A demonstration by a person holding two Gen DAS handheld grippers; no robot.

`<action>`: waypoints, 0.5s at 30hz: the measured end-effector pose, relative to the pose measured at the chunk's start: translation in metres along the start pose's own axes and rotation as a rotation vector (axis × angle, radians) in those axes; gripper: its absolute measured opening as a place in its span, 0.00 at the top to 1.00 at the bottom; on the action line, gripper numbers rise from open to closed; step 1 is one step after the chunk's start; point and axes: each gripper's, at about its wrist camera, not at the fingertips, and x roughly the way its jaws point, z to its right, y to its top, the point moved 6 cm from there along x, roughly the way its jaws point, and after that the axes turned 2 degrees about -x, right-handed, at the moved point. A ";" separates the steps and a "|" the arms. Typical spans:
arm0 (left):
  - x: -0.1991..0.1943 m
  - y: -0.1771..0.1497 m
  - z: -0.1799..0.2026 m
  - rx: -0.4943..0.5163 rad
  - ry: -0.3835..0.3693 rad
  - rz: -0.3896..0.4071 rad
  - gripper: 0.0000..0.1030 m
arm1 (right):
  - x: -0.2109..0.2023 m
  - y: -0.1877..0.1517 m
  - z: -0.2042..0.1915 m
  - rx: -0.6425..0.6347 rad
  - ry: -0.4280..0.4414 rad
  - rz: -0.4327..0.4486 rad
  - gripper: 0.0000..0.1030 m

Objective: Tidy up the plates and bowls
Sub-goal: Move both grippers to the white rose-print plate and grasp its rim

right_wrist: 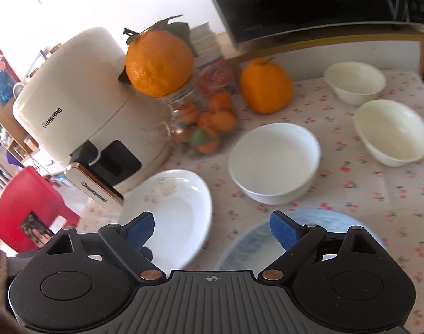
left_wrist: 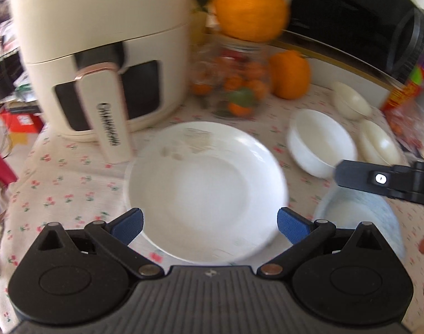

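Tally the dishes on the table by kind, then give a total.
White plate: 1
Blue plate: 1
White bowl: 1
Cream bowls: 2
Total: 5 dishes

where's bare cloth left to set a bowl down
Free: the tablecloth between the white bowl, the two cream bowls and the blue plate. Crowded: the back-left, where air fryer, fruit jar and white plate sit close.
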 end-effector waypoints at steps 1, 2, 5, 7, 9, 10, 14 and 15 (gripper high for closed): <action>0.003 0.002 -0.005 -0.016 0.014 -0.001 0.00 | 0.005 0.001 -0.002 0.008 0.011 -0.007 0.11; 0.006 0.003 -0.011 -0.034 0.025 -0.003 0.00 | 0.010 0.002 -0.003 0.014 0.023 -0.014 0.11; 0.014 0.006 -0.022 -0.074 0.034 -0.016 0.01 | 0.024 0.002 -0.006 0.023 0.041 -0.032 0.11; 0.017 0.006 -0.026 -0.087 0.031 -0.023 0.01 | 0.032 0.001 -0.009 0.005 0.038 -0.043 0.11; 0.021 0.007 -0.030 -0.096 0.029 -0.027 0.01 | 0.039 0.000 -0.013 -0.020 0.027 -0.046 0.11; 0.022 0.007 -0.031 -0.099 0.029 -0.028 0.02 | 0.042 0.000 -0.014 -0.033 0.021 -0.047 0.11; 0.029 0.008 -0.035 -0.106 0.034 -0.030 0.10 | 0.054 -0.002 -0.020 -0.078 -0.001 -0.048 0.12; 0.029 0.009 -0.035 -0.107 0.036 -0.029 0.13 | 0.057 -0.003 -0.021 -0.086 -0.007 -0.048 0.12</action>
